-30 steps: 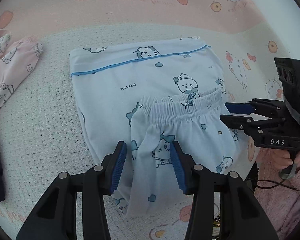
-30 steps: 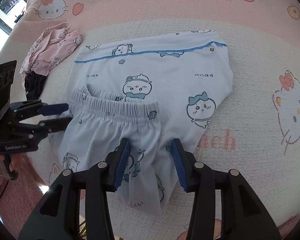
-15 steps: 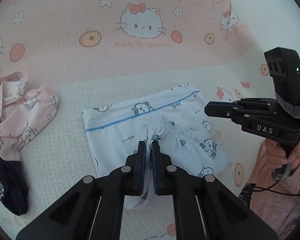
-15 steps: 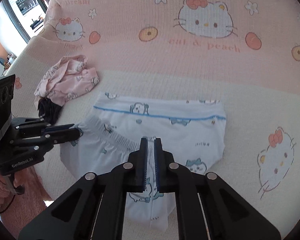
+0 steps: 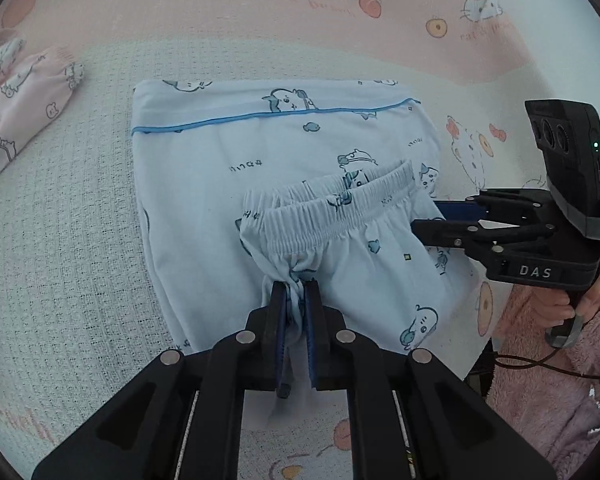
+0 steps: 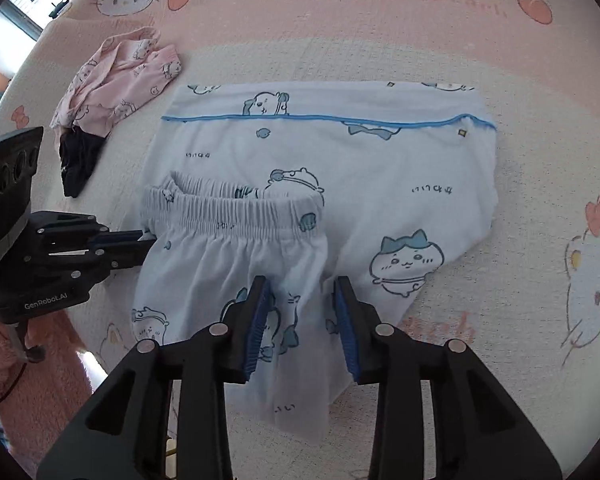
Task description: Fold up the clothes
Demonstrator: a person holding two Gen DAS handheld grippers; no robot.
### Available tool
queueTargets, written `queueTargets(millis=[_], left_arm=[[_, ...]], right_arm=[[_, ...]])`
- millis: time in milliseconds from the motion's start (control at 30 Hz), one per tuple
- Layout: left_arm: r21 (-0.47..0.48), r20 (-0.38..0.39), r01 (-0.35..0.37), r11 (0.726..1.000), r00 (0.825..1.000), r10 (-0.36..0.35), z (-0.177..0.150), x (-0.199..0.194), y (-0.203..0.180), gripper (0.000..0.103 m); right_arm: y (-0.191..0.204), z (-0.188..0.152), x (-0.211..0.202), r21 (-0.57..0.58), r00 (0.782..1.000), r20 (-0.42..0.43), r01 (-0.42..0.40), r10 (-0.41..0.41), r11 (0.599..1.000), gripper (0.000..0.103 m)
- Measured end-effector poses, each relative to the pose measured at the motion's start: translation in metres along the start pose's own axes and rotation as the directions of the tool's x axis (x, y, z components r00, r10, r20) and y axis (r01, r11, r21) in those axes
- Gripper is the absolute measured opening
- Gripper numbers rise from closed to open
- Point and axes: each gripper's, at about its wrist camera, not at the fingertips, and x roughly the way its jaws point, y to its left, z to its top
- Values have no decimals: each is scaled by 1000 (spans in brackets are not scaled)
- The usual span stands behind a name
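Light blue printed pants (image 5: 364, 256) with an elastic waistband lie on a folded light blue top (image 5: 228, 152) with blue piping. My left gripper (image 5: 296, 292) is shut on a bunch of pants fabric just below the waistband's left end. In the right wrist view the pants (image 6: 228, 256) lie on the top (image 6: 380, 160), and my right gripper (image 6: 302, 312) is open, its blue pads astride the pants' right edge. My left gripper (image 6: 150, 240) shows at the pants' left side. The right gripper (image 5: 426, 216) reaches in from the right.
A pink printed garment (image 6: 116, 80) and a dark garment (image 6: 78, 156) lie at the far left of the bed. The cover (image 5: 60, 240) is a textured cat-print blanket. A hand in a pink fleece sleeve (image 5: 560, 360) holds the right gripper.
One second ago both grippers stood open over the pants; half a second ago both were shut and pulled back. Now both are low again, the left shut on fabric, the right open.
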Motion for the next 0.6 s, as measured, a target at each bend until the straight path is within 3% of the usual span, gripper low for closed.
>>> queueTargets(millis=[33, 67, 167, 267, 367, 500, 600], left_arm=[[13, 7, 10, 1000, 1000, -10, 2, -4, -4, 6], [29, 22, 8, 1000, 1000, -9, 4, -9, -8, 6], [43, 77, -27, 999, 997, 23, 16, -26, -13, 5], [42, 142, -17, 999, 990, 11, 31, -45, -12, 5], [66, 183, -66, 996, 982, 53, 51, -50, -9, 5], [22, 143, -63, 998, 988, 59, 67, -32, 10, 6], [-14, 111, -59, 998, 992, 61, 79, -18, 24, 8]], right_arm=[[3, -1, 2, -6, 1000, 2, 5, -5, 1000, 18], [7, 0, -2, -14, 1000, 17, 5, -4, 1000, 4], [19, 10, -20, -53, 996, 80, 29, -25, 998, 3], [29, 24, -42, -86, 988, 146, 57, -44, 995, 3], [30, 44, -56, -100, 976, 210, 86, -63, 991, 2], [19, 69, -44, -74, 971, 222, 108, -90, 991, 2], [-4, 80, -9, 2, 969, 212, 132, -129, 991, 7]])
